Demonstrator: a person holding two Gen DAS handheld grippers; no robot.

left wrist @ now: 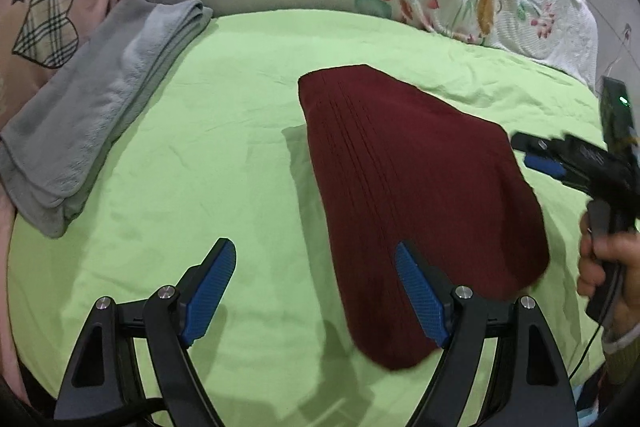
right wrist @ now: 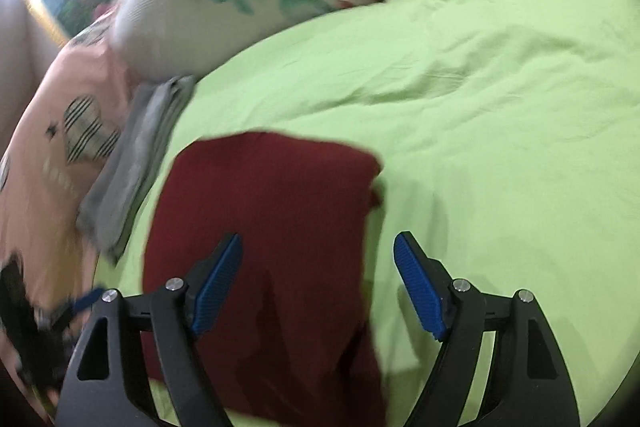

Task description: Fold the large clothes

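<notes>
Lying folded on green sheet point(left wrist: 200, 147), maroon garment point(left wrist: 420, 207): soft, limp knit; pinch near corners. Left gripper point(left wrist: 316, 291), right gripper point(right wrist: 318, 283) both spread, empty.

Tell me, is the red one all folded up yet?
Looks nearly done: the dark red garment lies folded into a compact bundle on the green sheet, and a grey folded cloth already sits aside by the pillows. Nothing is in hand: the left claw and right claw are both open and empty above it. What is probably left is moving the red bundle beside the grey one.
</notes>
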